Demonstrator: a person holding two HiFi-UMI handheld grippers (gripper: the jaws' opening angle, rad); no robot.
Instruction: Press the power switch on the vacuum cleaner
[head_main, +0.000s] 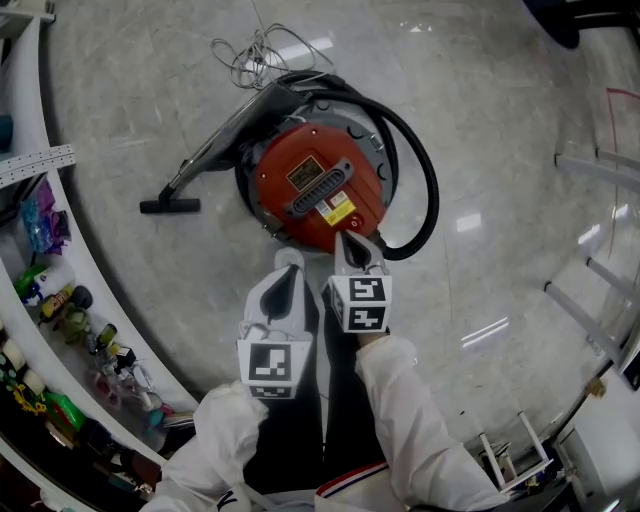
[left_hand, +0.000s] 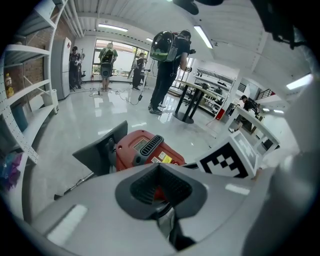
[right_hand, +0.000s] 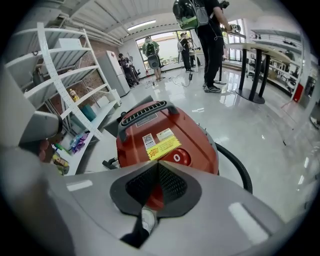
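Note:
A round red vacuum cleaner (head_main: 318, 190) stands on the floor, its black hose (head_main: 425, 190) looped round its right side and a floor nozzle (head_main: 170, 205) out to the left. In the right gripper view a round red switch (right_hand: 177, 158) with a white ring sits on the vacuum (right_hand: 165, 135) just below a yellow label. My right gripper (head_main: 350, 240) is shut and empty, its tip (right_hand: 158, 165) over the vacuum's near edge, close to that switch. My left gripper (head_main: 289, 258) is shut and empty too, beside the right one and just short of the vacuum (left_hand: 142, 150).
A curved white shelf (head_main: 60, 250) with bottles and toys runs along the left. A loose white cable (head_main: 258, 50) lies on the floor beyond the vacuum. Metal frames (head_main: 600, 270) stand at the right. Several people (left_hand: 167, 65) and black tables (left_hand: 195, 100) are farther off.

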